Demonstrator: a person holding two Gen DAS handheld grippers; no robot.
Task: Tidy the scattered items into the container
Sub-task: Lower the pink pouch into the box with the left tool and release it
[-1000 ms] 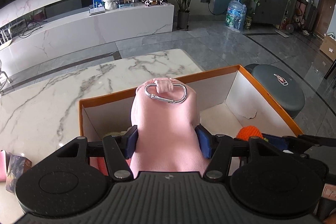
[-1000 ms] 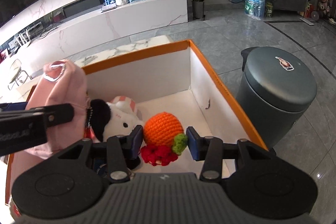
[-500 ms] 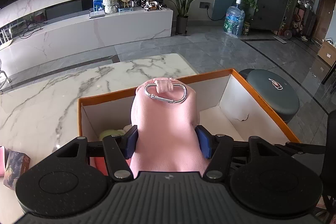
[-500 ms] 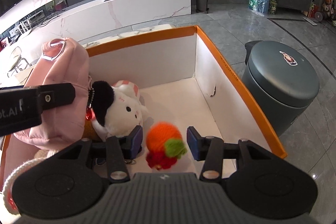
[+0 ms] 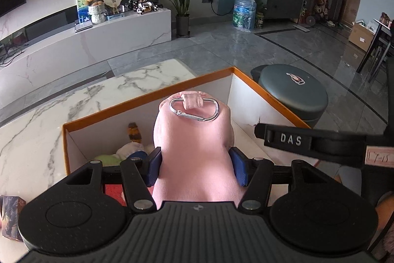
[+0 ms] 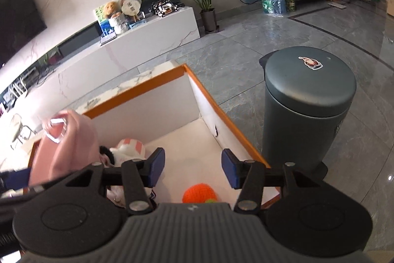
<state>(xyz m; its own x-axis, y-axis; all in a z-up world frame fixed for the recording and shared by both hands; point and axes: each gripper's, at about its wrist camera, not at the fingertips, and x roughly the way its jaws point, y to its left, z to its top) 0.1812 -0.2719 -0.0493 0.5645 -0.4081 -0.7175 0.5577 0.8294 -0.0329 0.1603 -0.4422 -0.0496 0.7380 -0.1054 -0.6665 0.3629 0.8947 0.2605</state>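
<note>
Marble bench [image 5: 37, 139] carries the orange-rimmed box [image 5: 147, 100]; grey floor and a bin [image 6: 307, 100] lie beyond. Left tool [image 5: 195, 165] clamps the pink bag [image 5: 194, 152] over the box. Right tool [image 6: 193, 168] gapes wide above the orange crochet toy [image 6: 199, 192].

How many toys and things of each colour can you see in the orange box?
Pink: 1, the pink pouch held over the box by the left gripper.
Orange: 1, the crocheted orange.
White: 1, the white plush.
Green: 1, a pale green soft thing.
Brown striped: 1, a knitted piece.
Total: 5, though more may be hidden.
</note>
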